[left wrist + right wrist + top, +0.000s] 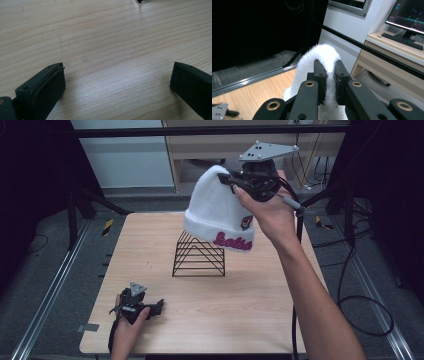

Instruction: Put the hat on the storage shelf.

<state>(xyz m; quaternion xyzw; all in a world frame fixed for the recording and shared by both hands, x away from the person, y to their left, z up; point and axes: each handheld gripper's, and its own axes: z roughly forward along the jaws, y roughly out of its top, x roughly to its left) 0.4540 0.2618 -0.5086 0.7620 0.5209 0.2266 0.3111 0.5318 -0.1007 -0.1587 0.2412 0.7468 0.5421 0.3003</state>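
A white knit beanie (218, 210) with pink lettering on its cuff and a small dark patch hangs in the air above a black wire rack (199, 254) on the wooden table (240, 315). My right gripper (231, 181) is shut on the beanie's crown, and the fluffy white fabric (322, 56) bulges out above its pinched jaws. My left gripper (161, 305) rests low at the table's near left corner, lying on the wood. Its jaws stand wide apart with bare tabletop (112, 62) between them.
Metal rails (50, 290) run along both sides of the table. Cables (360, 305) lie on the floor at the right. A desk with a monitor (409, 15) and keyboard stands beyond the table. A black bar (200, 131) crosses the far end overhead.
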